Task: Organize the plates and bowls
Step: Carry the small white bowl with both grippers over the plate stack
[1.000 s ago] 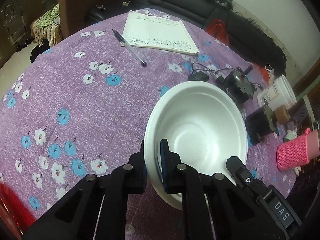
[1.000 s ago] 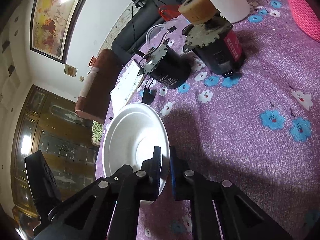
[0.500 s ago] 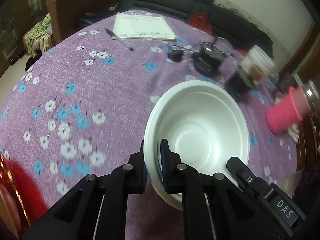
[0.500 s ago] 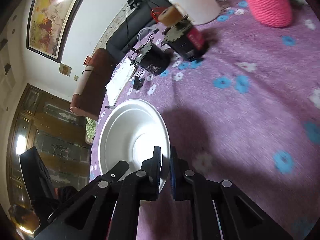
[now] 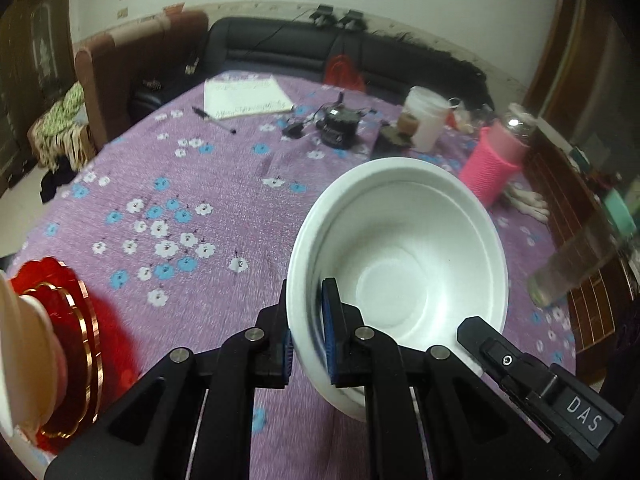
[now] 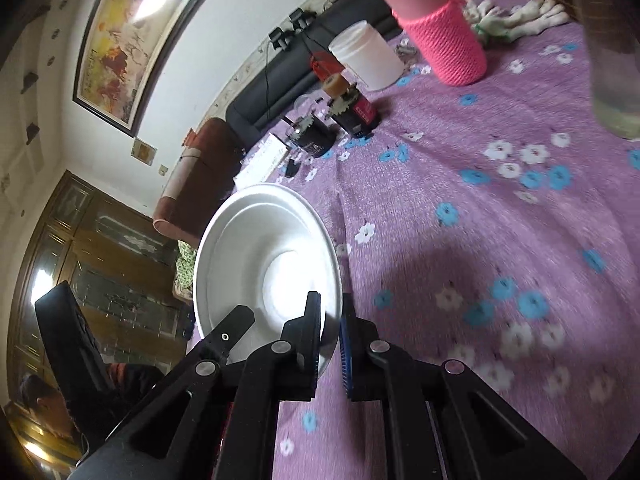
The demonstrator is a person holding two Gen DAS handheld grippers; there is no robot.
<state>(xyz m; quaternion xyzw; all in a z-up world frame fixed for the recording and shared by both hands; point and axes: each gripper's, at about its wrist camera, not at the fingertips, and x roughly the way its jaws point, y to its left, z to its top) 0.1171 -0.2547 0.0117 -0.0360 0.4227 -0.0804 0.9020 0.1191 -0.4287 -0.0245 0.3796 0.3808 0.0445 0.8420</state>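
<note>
Both grippers hold one white foam bowl (image 5: 400, 264) above the purple flowered tablecloth (image 5: 192, 184). My left gripper (image 5: 306, 312) is shut on the bowl's near left rim, one pad outside and one inside. In the right wrist view the same bowl (image 6: 260, 256) shows tilted, and my right gripper (image 6: 330, 320) is shut on its right rim. The tip of the other gripper reaches each view at the bowl's far side. At the left edge of the left wrist view lies a stack of red plates with gold rims (image 5: 68, 336), with a white plate (image 5: 20, 360) in front of it.
At the far side of the table stand a notepad (image 5: 246, 98), a pen (image 5: 214, 119), black gadgets (image 5: 340, 128), a white tub (image 5: 426, 122), a pink knit-covered bottle (image 5: 494, 164) and a clear glass (image 5: 576, 264). A dark sofa (image 5: 320, 48) stands behind. A person (image 6: 44, 400) sits at lower left in the right wrist view.
Both grippers have carried the bowl up and back toward the near edge of the table. The far clutter has shrunk away, and the red plates have come into the left wrist view.
</note>
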